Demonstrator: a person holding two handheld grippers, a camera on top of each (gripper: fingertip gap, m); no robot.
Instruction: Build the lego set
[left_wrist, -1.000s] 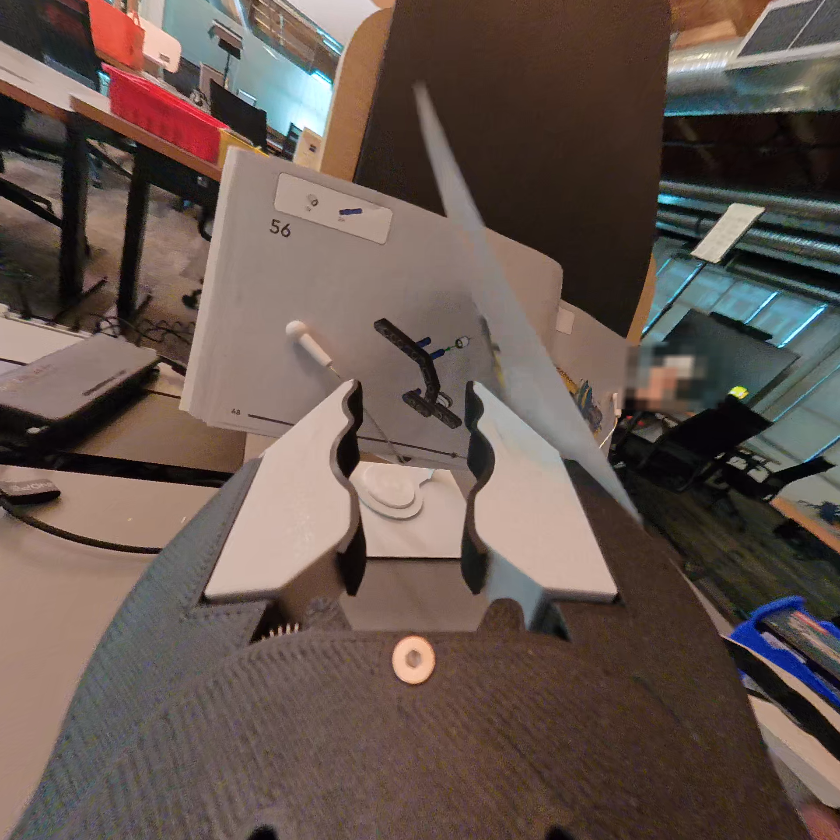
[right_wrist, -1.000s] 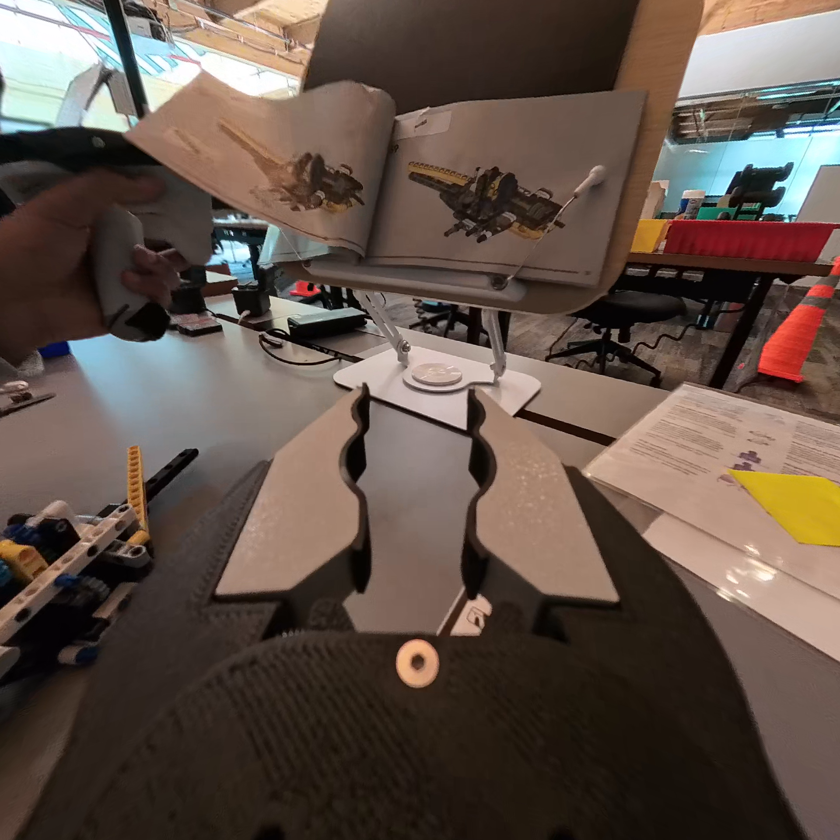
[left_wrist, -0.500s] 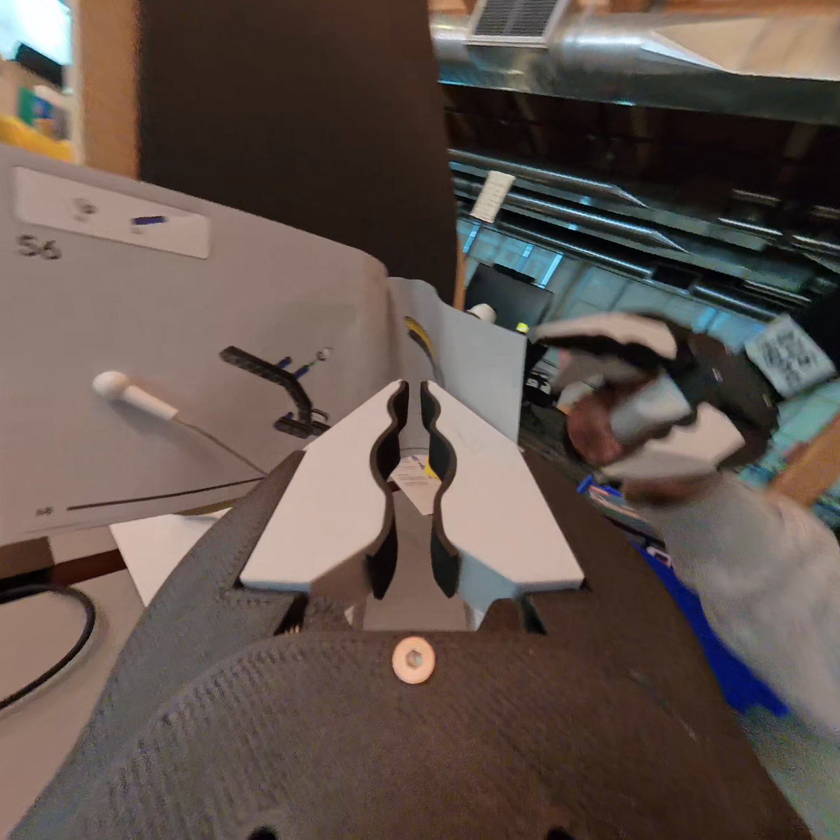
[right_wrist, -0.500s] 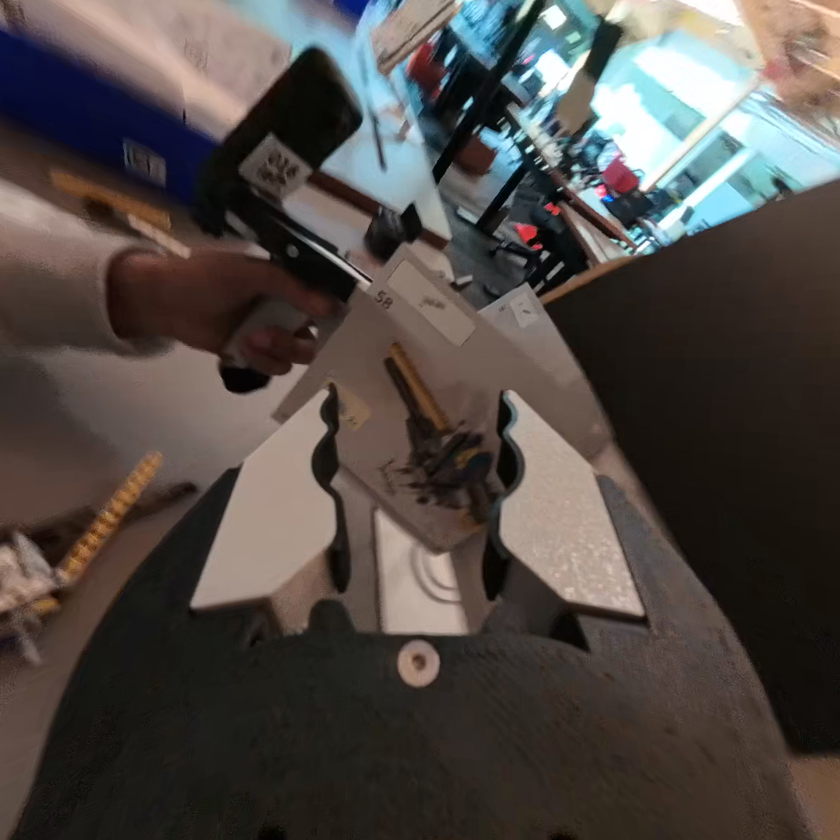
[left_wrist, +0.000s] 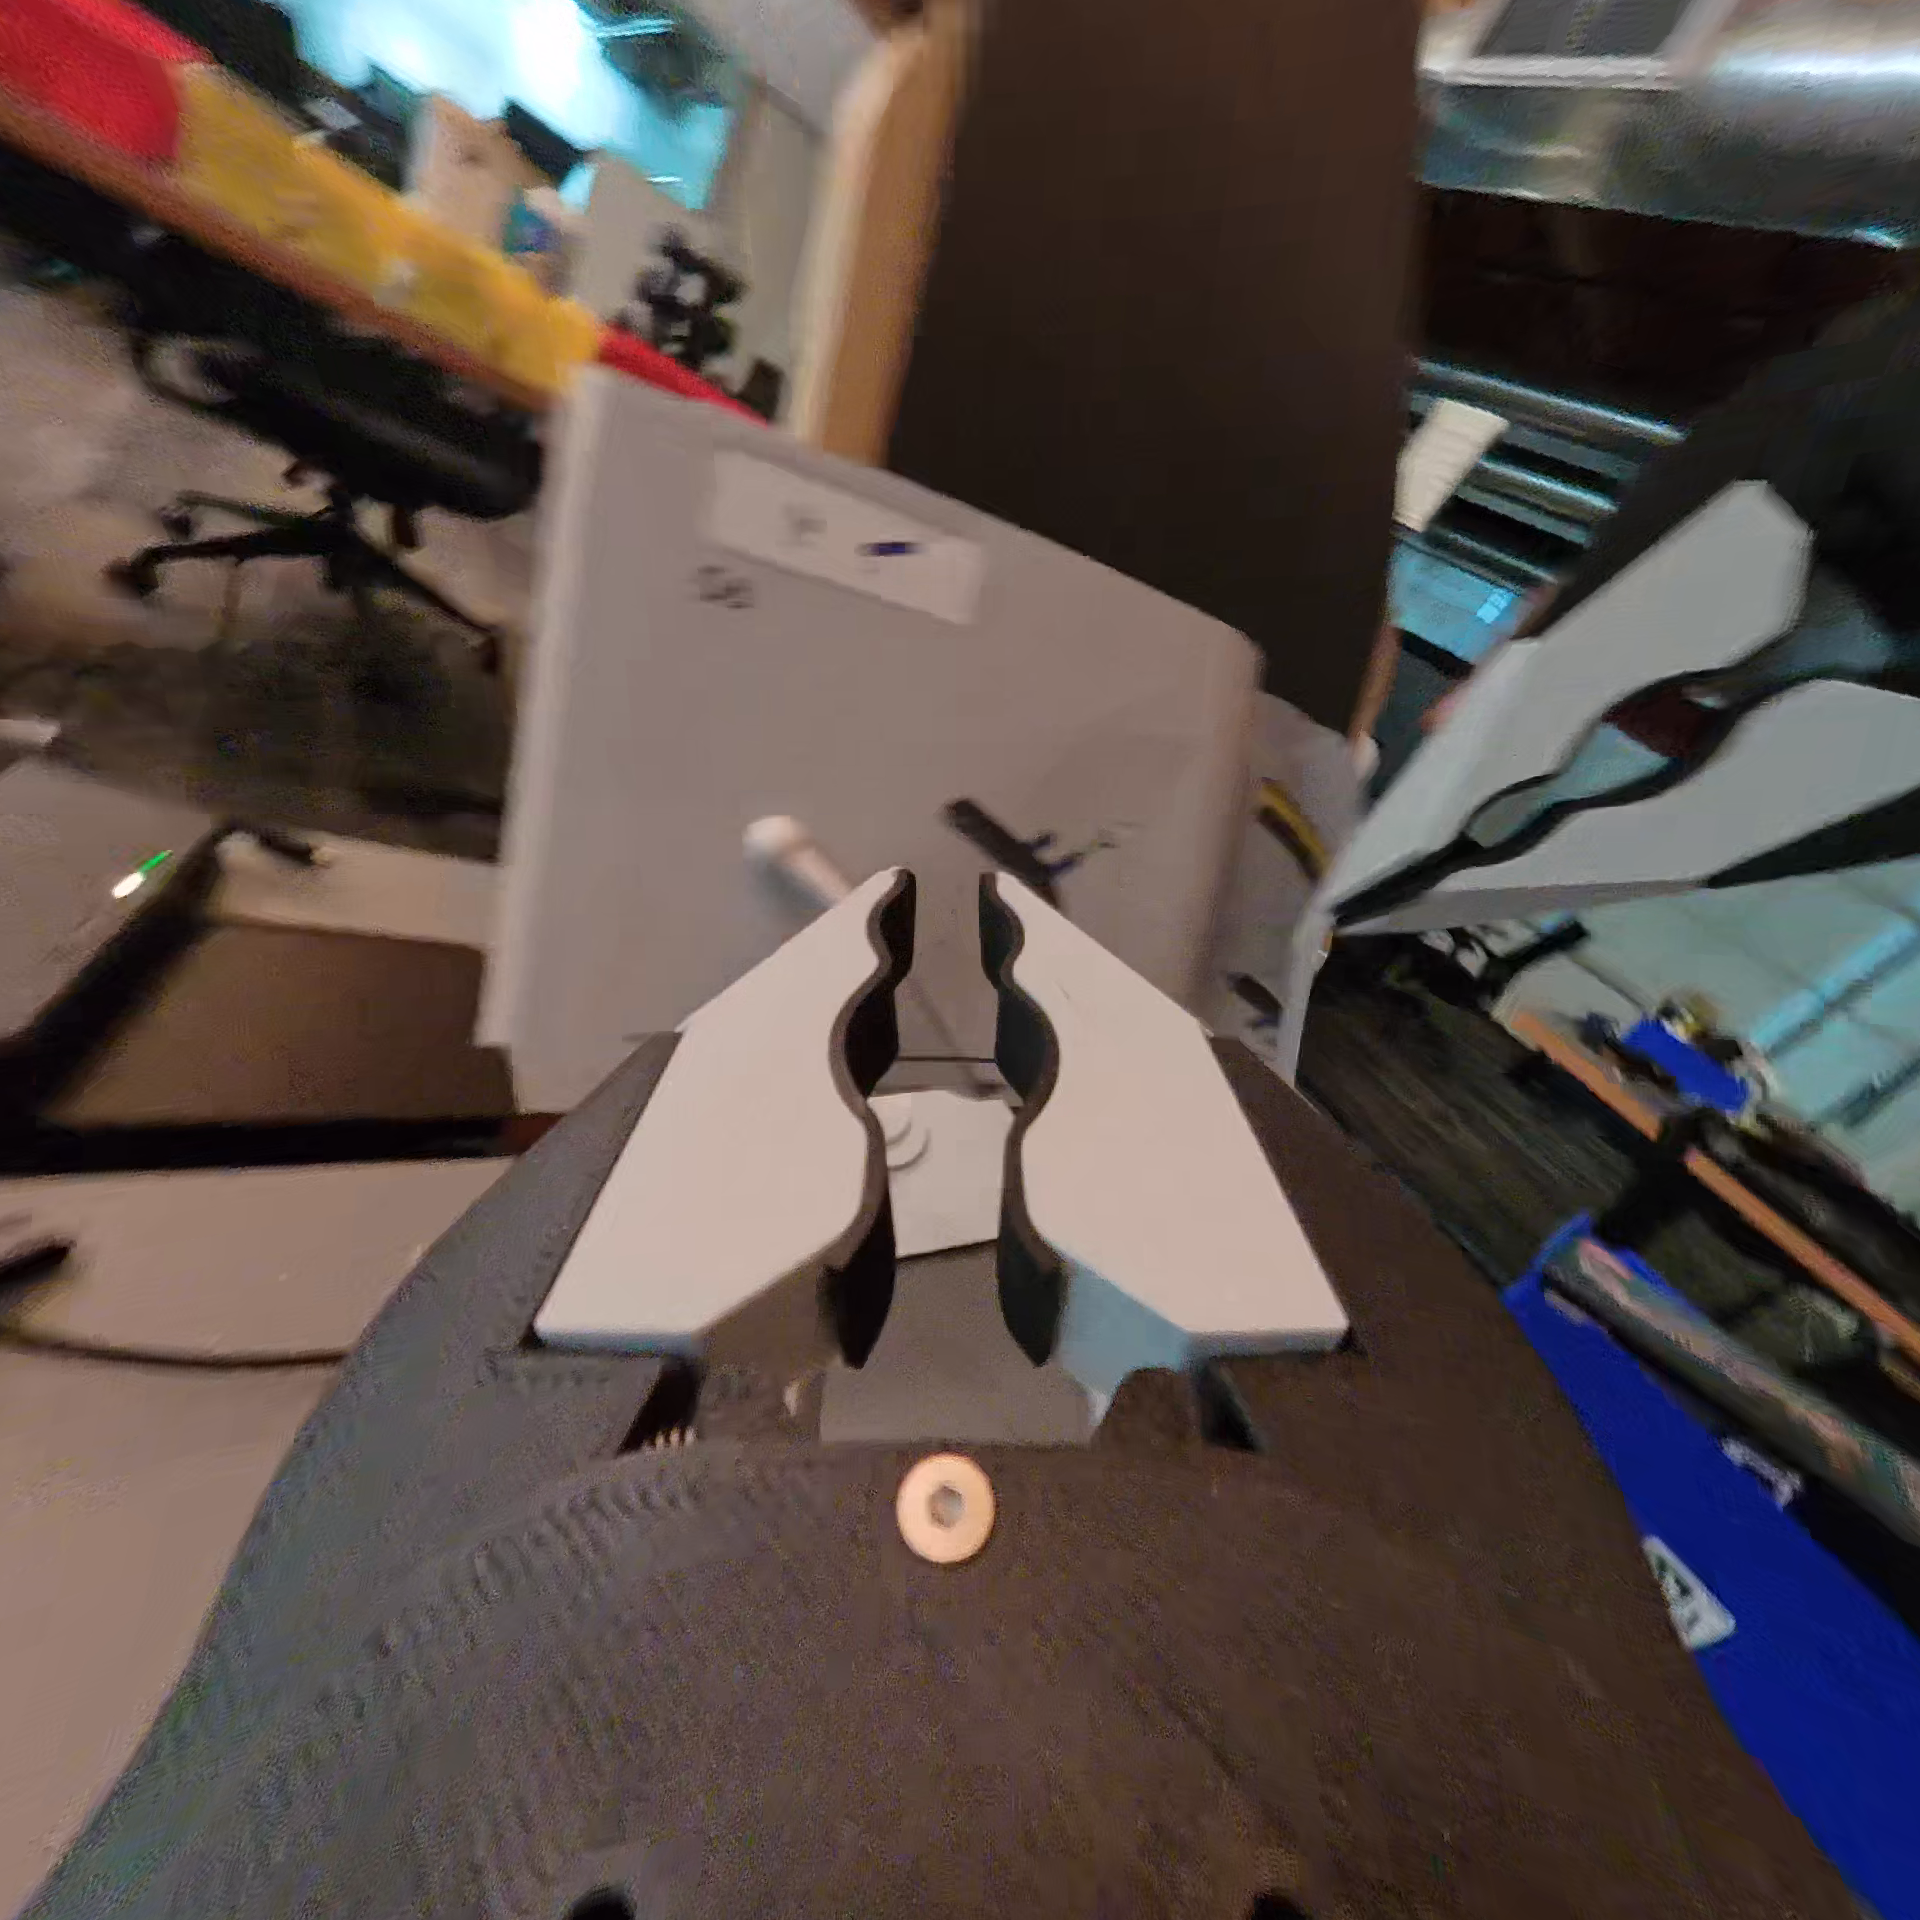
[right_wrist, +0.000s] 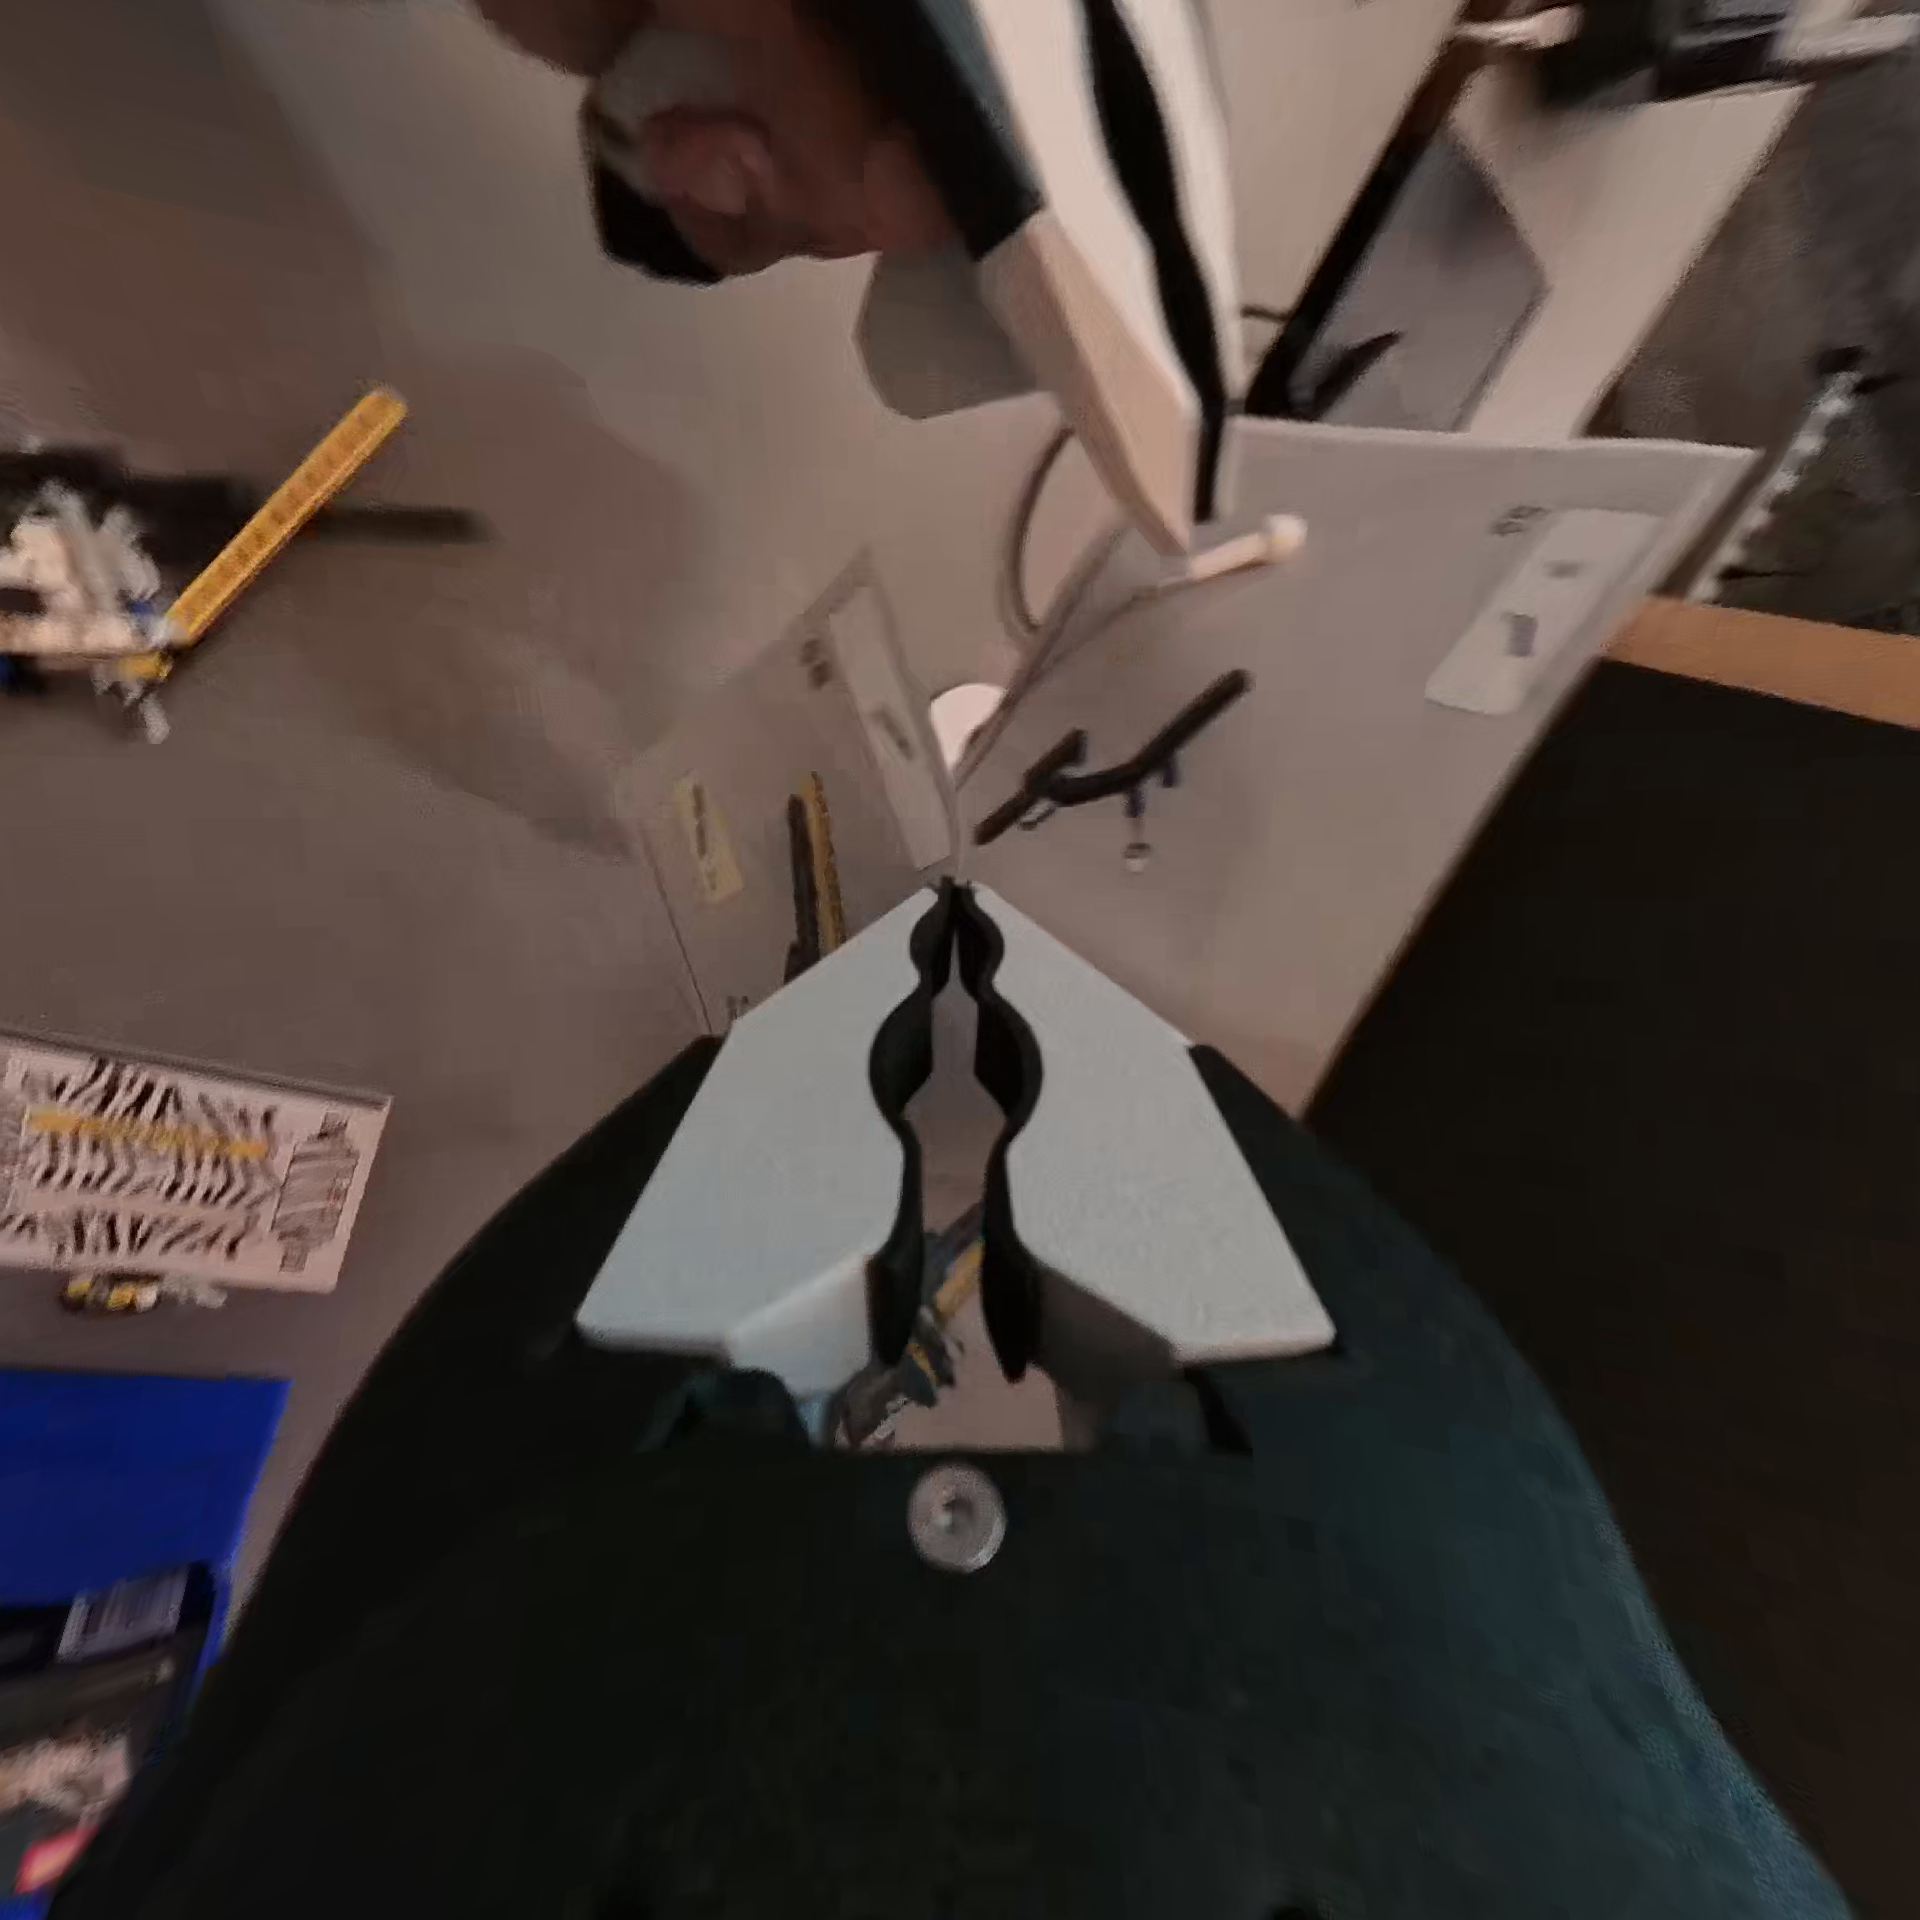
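Grey-white paper fills both views: one instruction booklet stands open on a stand, its left page facing the left tongs. Those tongs hang just before that page with a narrow gap between their two fingers, gripping nothing. One white-tipped page holder lies across the page just beyond the fingertips.

From the right side the right tongs reach toward the booklet. In their own view the right tongs have their two tips pressed together on the edge of one loose page, which stands up from the booklet's fold; the printed spread shows one black angled part on the far page. The left tongs show at the top of this view, held in one hand.

On the grey worktop well apart from the booklet lies one partly built lego model, white and black with one long yellow beam sticking out of it. Nearer lies one sticker sheet with black stripes, and at the lower edge one blue box. The left view also shows one blue bin on the right. Both views are blurred.
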